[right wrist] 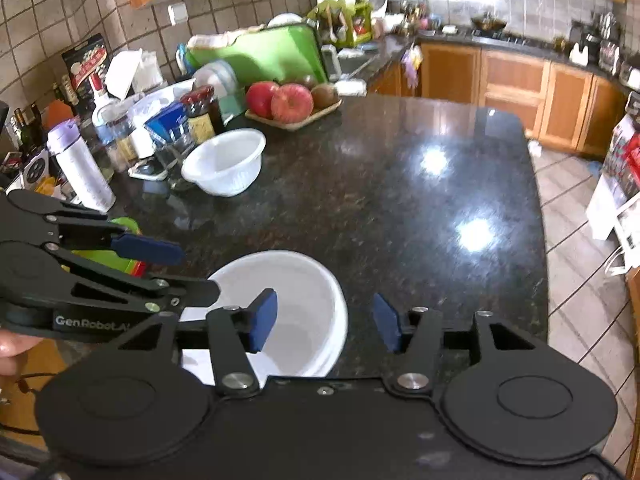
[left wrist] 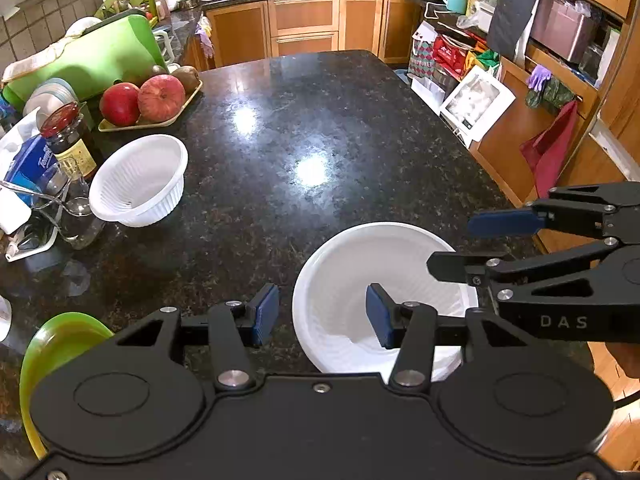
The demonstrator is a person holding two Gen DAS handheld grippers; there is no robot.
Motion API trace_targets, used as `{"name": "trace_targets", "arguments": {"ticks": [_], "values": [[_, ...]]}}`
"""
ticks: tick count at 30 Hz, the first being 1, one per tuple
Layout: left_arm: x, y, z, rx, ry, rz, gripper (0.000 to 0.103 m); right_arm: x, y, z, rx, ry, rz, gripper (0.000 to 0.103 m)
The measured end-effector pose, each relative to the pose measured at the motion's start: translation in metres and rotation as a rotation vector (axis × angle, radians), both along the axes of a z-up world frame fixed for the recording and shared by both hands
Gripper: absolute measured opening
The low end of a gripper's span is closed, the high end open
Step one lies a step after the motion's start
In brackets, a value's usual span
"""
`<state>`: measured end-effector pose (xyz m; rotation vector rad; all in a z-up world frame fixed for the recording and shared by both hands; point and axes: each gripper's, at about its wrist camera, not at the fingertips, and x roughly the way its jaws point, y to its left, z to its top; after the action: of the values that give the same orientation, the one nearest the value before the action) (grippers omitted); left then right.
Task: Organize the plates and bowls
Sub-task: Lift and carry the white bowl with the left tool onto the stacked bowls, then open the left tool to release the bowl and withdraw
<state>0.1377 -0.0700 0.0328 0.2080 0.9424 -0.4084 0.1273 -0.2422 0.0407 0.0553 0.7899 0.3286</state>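
Bowls: white bowl nested in another, ribbed bowl empty.

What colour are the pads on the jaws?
Dark blue pads; they show best in the left wrist view.

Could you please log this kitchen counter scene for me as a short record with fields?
surface: dark granite counter
near dish: white plate, on the counter between both tools
far dish: ribbed white bowl, upright, apart from the plate
other dish: green plate, at the near left edge
left tool: open, empty
right tool: open, empty
fruit: apples on a tray
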Motion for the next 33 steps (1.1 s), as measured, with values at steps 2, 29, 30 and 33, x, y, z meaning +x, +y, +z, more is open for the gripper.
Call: {"name": "trace_targets", "arguments": {"ticks": [2,29,30,33], "values": [[-0.001,0.001,0.001,-0.002,-0.012,0.012,0.056,-0.002,-0.002,0.002,-0.013,-0.042,-0.008,0.060],[0.010,0.033,0.025,-0.053,-0.203,0.339,0.073,0.024,0.002,0.058,-0.030,-0.354,0.100,0.085],[0.012,0.037,0.028,-0.054,-0.218,0.351,0.075,0.028,0.003,0.058,-0.019,-0.339,0.107,0.085],[0.017,0.047,0.036,-0.040,-0.253,0.378,0.079,0.044,0.011,0.059,0.013,-0.285,0.114,0.088]]}}
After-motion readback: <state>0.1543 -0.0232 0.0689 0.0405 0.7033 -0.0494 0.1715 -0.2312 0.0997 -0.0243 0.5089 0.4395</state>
